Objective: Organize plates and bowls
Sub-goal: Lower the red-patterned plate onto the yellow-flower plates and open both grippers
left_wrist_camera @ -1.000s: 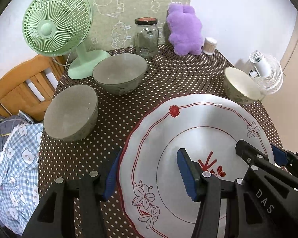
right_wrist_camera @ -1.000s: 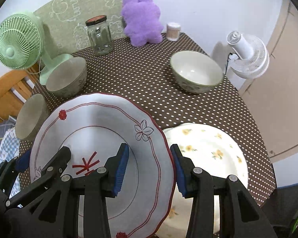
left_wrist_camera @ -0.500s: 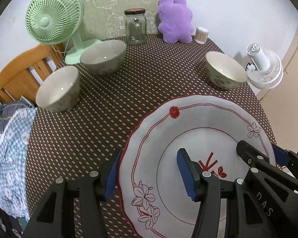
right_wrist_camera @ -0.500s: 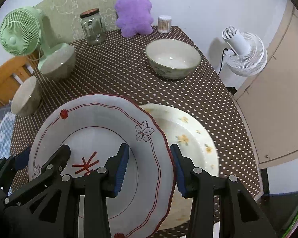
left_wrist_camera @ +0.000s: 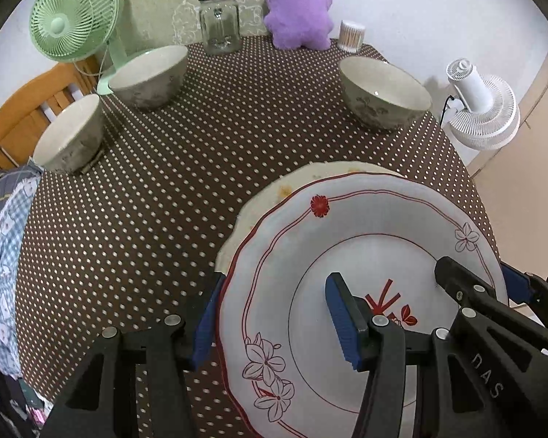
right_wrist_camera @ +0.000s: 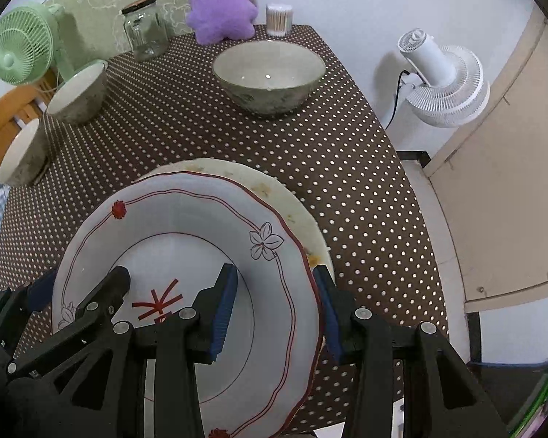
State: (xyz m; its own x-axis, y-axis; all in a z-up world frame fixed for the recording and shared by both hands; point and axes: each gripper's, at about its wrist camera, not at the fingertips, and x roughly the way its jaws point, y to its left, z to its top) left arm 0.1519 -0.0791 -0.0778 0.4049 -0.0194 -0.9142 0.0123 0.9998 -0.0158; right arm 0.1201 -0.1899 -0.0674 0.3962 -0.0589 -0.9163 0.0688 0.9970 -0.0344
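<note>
Between both grippers' (left_wrist_camera: 276, 323) pads, apparently clamped, sits the red-trimmed plate (left_wrist_camera: 365, 226).

Under my claws: table (left_wrist_camera: 208, 168) covered in brown cloth with white dots. Directly on it I see three bowls: two grey ones at the left edge (left_wrist_camera: 69, 138) (left_wrist_camera: 148, 75), and a floral one (left_wrist_camera: 383, 95) far right. Along the back: green fan (left_wrist_camera: 73, 18), glass jar (left_wrist_camera: 219, 22), purple plush (left_wrist_camera: 297, 11), cotton-swab tub (left_wrist_camera: 351, 35). Near me, a yellow-flowered plate (right_wrist_camera: 274, 189) lies flat on the cloth.
</note>
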